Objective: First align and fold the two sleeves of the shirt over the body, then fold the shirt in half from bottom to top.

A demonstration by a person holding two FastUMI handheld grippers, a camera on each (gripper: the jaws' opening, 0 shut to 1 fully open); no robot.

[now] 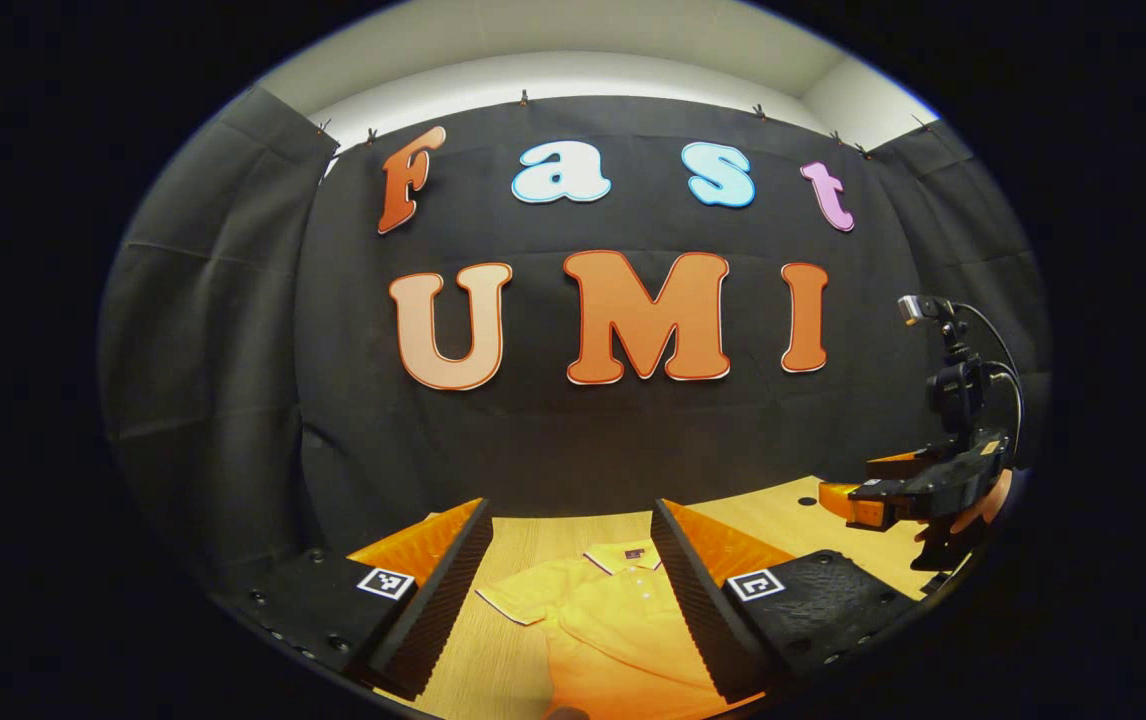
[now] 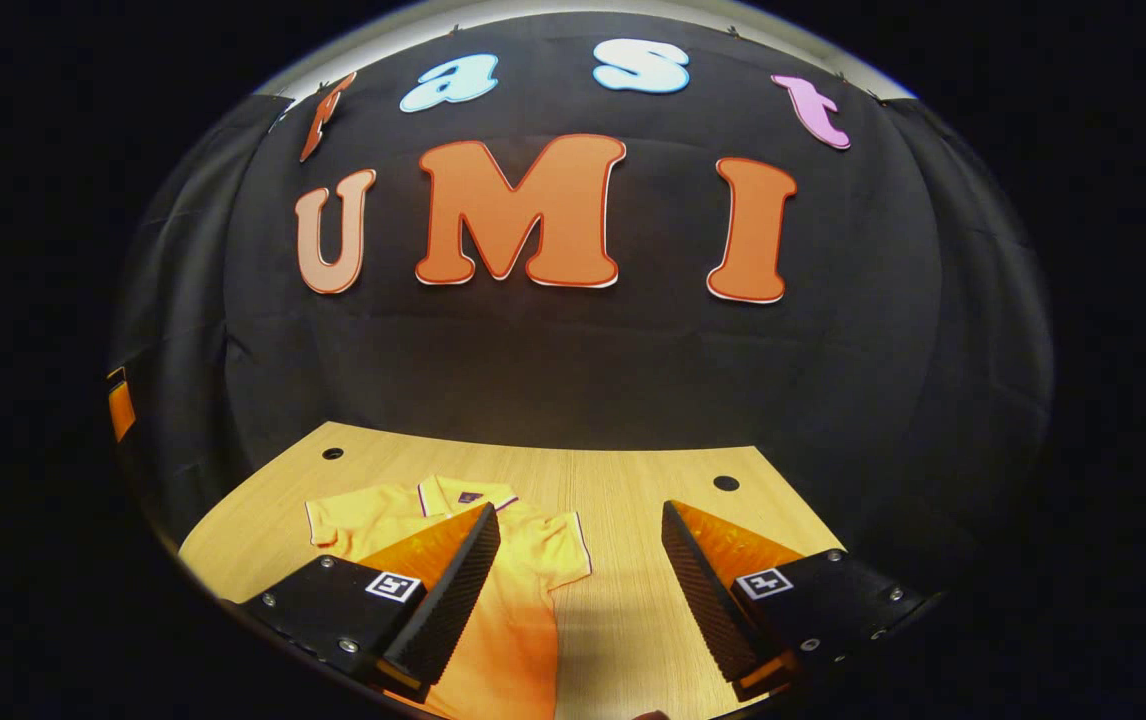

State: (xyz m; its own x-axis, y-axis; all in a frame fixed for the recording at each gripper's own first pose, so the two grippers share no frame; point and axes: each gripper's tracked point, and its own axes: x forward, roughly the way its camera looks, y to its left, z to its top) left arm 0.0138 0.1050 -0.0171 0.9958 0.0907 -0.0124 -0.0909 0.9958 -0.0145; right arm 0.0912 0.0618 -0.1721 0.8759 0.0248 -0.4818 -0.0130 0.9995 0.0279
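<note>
Above a pale wooden table [image 2: 633, 480], both handheld grippers hang with their jaws spread wide and nothing between them. Seen in the left gripper view, the left gripper [image 1: 571, 585] is poised over an orange polo shirt [image 1: 613, 620], which lies flat on the tabletop with its collar [image 1: 623, 556] pointing toward the black cloth wall and one short sleeve [image 1: 523, 595] spread out to the side; the fingers frame the garment from above without touching it. Farther off at the right edge of that view, the right gripper [image 1: 868, 490] is held in a person's hand [image 1: 983, 505], raised clear of the table, its camera on a short mast with cables trailing. From the right gripper view, the same shirt sits to the left of the gripper's own open fingers, with bare wood showing between them, both sleeves still laid out flat and unfolded, the collar near a small dark hole [image 2: 332, 453] in the table.
</note>
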